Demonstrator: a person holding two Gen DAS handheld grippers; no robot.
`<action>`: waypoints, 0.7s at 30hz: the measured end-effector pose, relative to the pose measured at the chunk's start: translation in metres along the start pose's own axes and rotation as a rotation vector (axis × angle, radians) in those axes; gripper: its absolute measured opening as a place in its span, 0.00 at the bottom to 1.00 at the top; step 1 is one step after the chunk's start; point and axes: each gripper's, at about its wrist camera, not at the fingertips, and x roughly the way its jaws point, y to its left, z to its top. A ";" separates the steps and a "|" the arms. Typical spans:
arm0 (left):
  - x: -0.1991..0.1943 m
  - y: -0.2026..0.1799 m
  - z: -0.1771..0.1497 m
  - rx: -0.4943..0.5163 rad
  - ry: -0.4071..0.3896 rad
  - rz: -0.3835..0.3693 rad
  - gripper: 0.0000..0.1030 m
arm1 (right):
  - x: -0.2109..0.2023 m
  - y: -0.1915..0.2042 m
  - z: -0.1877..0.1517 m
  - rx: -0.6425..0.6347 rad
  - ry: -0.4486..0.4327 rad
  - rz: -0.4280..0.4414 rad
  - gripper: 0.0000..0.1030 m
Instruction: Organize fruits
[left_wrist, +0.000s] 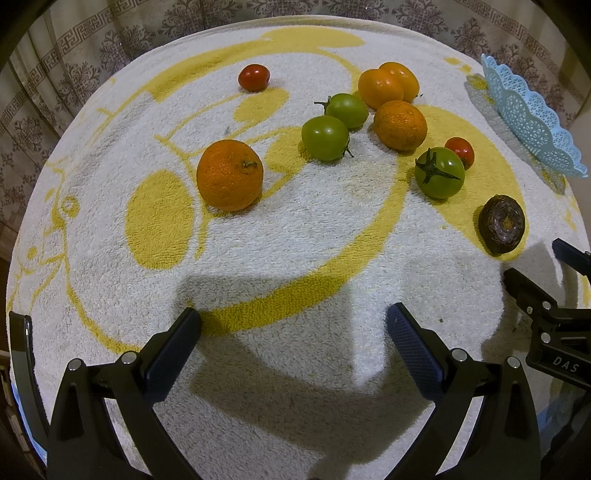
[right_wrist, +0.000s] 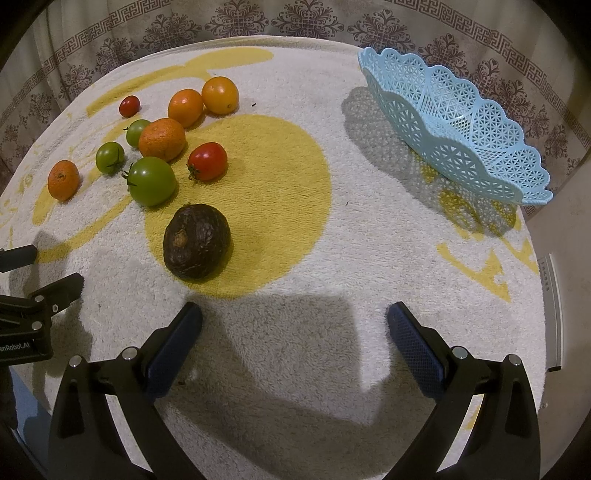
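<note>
A white-and-yellow towel (right_wrist: 332, 258) fills my view. The blue lattice basket (right_wrist: 454, 122) sits upper right, tilted. The dark avocado (right_wrist: 197, 240) lies centre-left, nearest in front of my right gripper (right_wrist: 294, 317), jaws apart; oranges and tomatoes (right_wrist: 152, 181) cluster upper left. My left gripper (left_wrist: 293, 317) is likewise spread, holding nothing.

A white towel (right_wrist: 332, 258) with yellow shapes lies before a brown-patterned curtain (right_wrist: 295, 22).

Ahead and left of the right gripper (right_wrist: 294, 334) the fruits lie loose: a dark wrinkled avocado (right_wrist: 197, 240) nearest, then green tomatoes (right_wrist: 151, 181), red tomatoes (right_wrist: 207, 161) and oranges (right_wrist: 162, 139). A pale-blue lattice basket (right_wrist: 461, 127) sits tilted far ahead to its right, holding nothing.
</note>
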 end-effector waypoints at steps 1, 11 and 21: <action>0.000 0.000 0.000 0.000 0.000 0.000 0.95 | 0.000 0.000 0.000 0.001 0.000 0.000 0.98; 0.004 0.001 0.006 0.001 0.018 0.001 0.95 | 0.001 -0.001 0.009 -0.003 0.036 0.000 0.98; 0.002 0.002 0.018 0.030 0.035 -0.009 0.95 | 0.007 0.000 0.019 -0.013 0.062 0.003 0.98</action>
